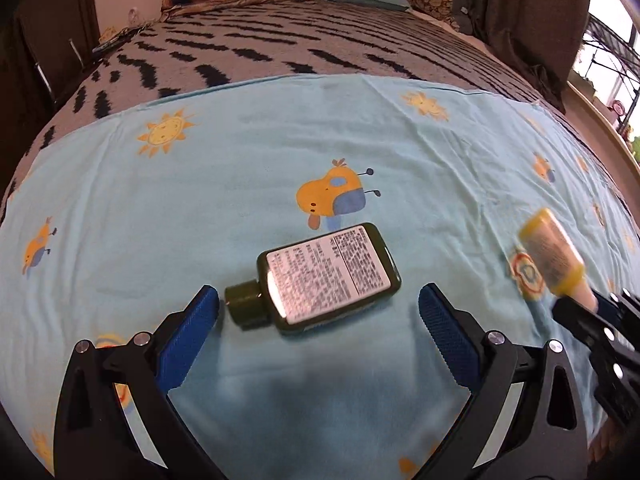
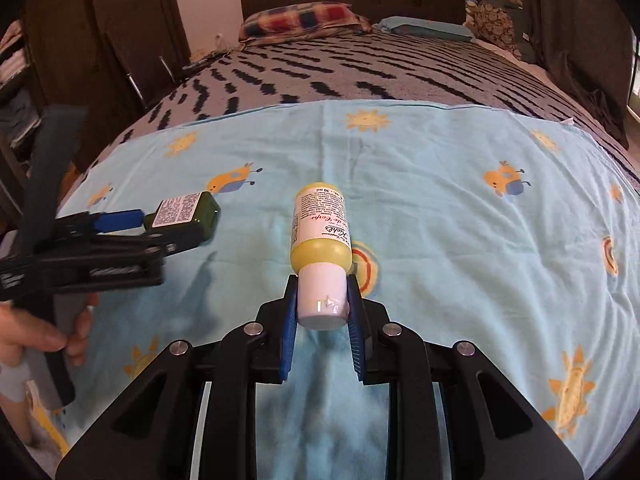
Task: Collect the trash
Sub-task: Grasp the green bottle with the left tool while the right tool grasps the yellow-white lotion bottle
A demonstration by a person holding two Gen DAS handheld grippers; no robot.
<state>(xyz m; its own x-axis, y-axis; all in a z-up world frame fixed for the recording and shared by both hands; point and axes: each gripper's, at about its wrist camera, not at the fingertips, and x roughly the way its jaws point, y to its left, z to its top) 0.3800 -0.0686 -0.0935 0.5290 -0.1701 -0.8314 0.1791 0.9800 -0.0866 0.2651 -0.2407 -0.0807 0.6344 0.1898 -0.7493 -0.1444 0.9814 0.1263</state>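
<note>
Your right gripper (image 2: 322, 300) is closed on the white cap (image 2: 323, 298) of the yellow bottle (image 2: 320, 232); both blue pads press its sides. The bottle's long axis runs straight out along your fingers, cap toward you, base pointing at the headboard end of the bed. Whether the body is clear of the blue sheet (image 2: 440, 208) cannot be told. From the left wrist camera the same bottle (image 1: 554, 258) is blurred at the right side of the sheet (image 1: 240, 168).

Your left gripper (image 1: 319, 308) stands wide open and grips nothing. The green bottle (image 1: 320, 278) lies flat on the sheet, in the middle of its near half, label up. Its long axis is slanted: the dark cap (image 1: 244, 306) points near-left toward your left pad (image 1: 188, 336), just beside it (contact not resolvable); the base points far-right. The right pad (image 1: 448, 334) sits apart from the bottle's lower right corner.

The sheet is bare on every side of the green bottle, with wide room toward its far edge, where the striped blanket (image 1: 300, 48) begins. The two bottles lie well apart. The bed's left edge drops toward a dark wardrobe (image 2: 100, 40).
</note>
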